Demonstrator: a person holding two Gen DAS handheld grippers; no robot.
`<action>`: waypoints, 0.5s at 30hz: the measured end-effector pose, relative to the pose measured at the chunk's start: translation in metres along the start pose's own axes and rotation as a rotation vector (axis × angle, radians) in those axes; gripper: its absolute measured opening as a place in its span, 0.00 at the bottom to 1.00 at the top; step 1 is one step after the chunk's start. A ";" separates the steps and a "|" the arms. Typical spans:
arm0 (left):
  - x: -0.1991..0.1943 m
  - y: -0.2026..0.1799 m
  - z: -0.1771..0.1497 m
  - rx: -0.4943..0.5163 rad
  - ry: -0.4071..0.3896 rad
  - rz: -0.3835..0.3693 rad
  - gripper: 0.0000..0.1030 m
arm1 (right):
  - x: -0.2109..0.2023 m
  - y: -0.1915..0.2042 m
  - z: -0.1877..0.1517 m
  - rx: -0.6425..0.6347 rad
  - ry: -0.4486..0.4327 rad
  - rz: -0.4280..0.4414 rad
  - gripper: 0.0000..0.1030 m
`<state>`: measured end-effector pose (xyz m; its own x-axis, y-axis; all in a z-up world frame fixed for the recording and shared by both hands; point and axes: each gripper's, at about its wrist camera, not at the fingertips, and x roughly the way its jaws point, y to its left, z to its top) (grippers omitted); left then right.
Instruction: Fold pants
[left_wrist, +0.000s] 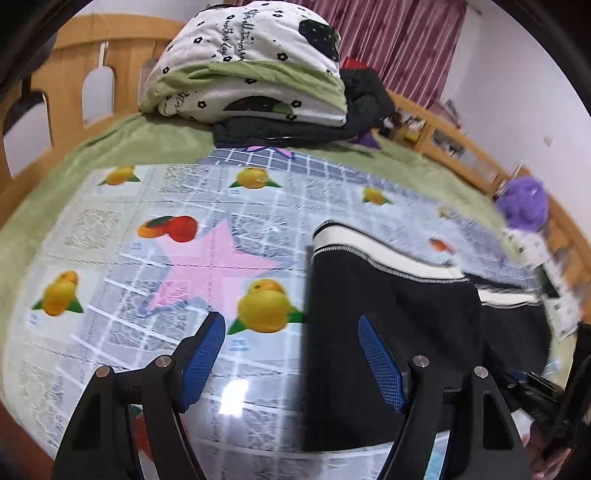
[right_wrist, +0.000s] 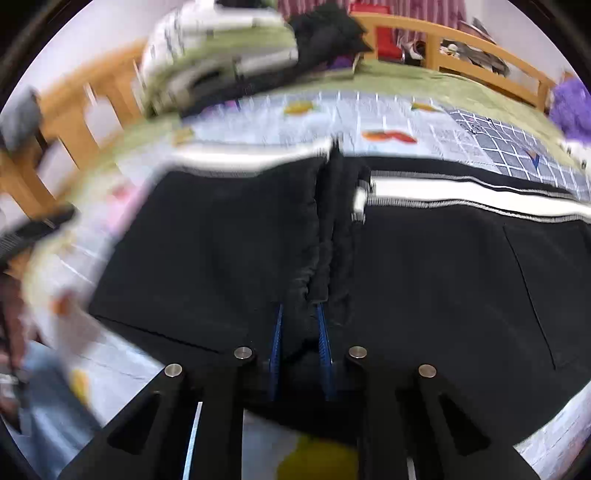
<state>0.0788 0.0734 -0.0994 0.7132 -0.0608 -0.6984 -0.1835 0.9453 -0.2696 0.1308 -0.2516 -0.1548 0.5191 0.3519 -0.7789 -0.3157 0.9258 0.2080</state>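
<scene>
Black pants (left_wrist: 399, 302) with a white side stripe (left_wrist: 369, 242) lie spread on a fruit-print mat (left_wrist: 147, 258). In the left wrist view my left gripper (left_wrist: 290, 319) is open above the mat. The pants' straight left edge runs between its blue pads (left_wrist: 205, 354), and nothing is gripped. In the right wrist view the pants (right_wrist: 443, 277) fill the middle of the frame. My right gripper (right_wrist: 300, 310) is shut on a bunched ridge of black cloth at their centre. The left half of this view is blurred.
A folded white and green quilt (left_wrist: 251, 66) and dark clothes (left_wrist: 365, 96) are piled at the far end of the bed. A wooden rail (left_wrist: 70, 77) runs around the green sheet (left_wrist: 122, 147). A purple fluffy thing (left_wrist: 524, 203) sits at the right.
</scene>
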 end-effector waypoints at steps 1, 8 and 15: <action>-0.002 -0.001 -0.001 0.007 -0.003 0.000 0.71 | -0.016 -0.007 -0.001 0.032 -0.040 0.048 0.17; 0.006 -0.008 -0.004 0.046 0.027 -0.007 0.71 | 0.014 -0.019 -0.028 0.066 0.150 0.046 0.31; 0.015 -0.007 -0.005 0.045 0.054 -0.001 0.71 | 0.009 -0.012 0.017 0.033 0.025 0.015 0.59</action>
<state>0.0870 0.0638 -0.1112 0.6755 -0.0782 -0.7332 -0.1514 0.9585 -0.2417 0.1529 -0.2570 -0.1545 0.4944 0.3626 -0.7900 -0.2964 0.9247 0.2390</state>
